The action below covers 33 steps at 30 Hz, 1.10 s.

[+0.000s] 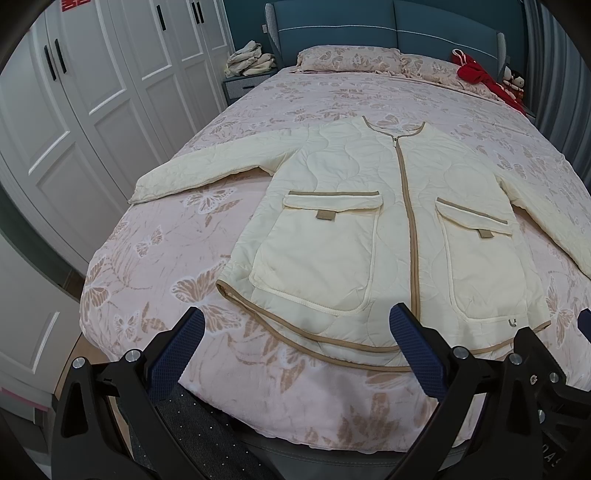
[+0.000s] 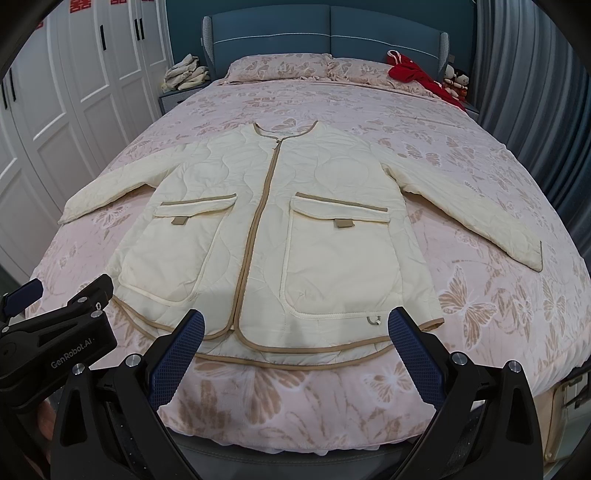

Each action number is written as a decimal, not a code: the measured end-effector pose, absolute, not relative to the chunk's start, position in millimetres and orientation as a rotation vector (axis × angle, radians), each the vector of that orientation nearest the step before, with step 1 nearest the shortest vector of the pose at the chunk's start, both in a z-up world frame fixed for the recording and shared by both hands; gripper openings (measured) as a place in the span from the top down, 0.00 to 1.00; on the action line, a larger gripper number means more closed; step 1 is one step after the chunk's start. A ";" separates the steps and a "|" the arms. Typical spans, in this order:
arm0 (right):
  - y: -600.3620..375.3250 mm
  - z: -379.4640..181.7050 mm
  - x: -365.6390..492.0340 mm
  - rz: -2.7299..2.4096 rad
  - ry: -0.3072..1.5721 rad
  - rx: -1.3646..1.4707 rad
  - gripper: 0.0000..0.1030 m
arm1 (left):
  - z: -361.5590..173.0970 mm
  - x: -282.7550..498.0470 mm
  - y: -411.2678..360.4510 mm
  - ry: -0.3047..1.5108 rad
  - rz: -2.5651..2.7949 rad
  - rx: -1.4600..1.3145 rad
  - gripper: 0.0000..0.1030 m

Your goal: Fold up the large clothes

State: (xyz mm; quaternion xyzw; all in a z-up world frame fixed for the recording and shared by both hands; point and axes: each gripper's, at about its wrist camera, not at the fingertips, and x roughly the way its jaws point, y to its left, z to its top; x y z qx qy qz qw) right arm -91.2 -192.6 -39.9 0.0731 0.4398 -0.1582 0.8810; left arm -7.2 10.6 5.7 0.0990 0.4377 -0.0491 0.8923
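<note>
A cream quilted jacket (image 1: 354, 206) with tan trim lies flat and zipped on the pink butterfly bedspread (image 1: 166, 236), front up, both sleeves spread out. It also shows in the right wrist view (image 2: 266, 221). My left gripper (image 1: 297, 332) is open and empty, held just above the hem at the jacket's left half. My right gripper (image 2: 295, 332) is open and empty, held just above the hem at the right half. The left gripper's body (image 2: 55, 332) shows at the left edge of the right wrist view.
White wardrobe doors (image 1: 74, 110) stand along the left. The blue headboard (image 1: 388, 33) and two pillows (image 1: 351, 59) are at the far end. A red garment (image 1: 480, 77) and small dolls lie at the far right. Folded cloths (image 1: 251, 59) sit on a nightstand.
</note>
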 end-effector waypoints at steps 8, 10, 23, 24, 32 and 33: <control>-191.7 -40.0 -91.1 -0.329 0.918 0.155 0.05 | 6.4 -7.4 12.2 0.909 -0.102 0.205 0.05; -191.5 -39.9 -90.9 -0.330 0.917 0.152 0.05 | 6.2 -7.2 11.7 0.909 -0.101 0.205 0.05; -190.0 -40.9 -90.8 -0.330 0.920 0.159 0.05 | 5.5 -6.9 14.0 0.915 -0.100 0.207 0.05; -189.6 -41.3 -90.9 -0.330 0.920 0.160 0.05 | 5.3 -6.8 14.6 0.916 -0.099 0.207 0.05; -209.4 -52.3 -84.9 -0.338 0.930 0.191 0.05 | -7.9 6.5 7.3 0.951 -0.088 0.211 0.05; -217.3 -53.1 -83.9 -0.337 0.927 0.200 0.05 | -9.8 9.4 6.8 0.959 -0.087 0.206 0.05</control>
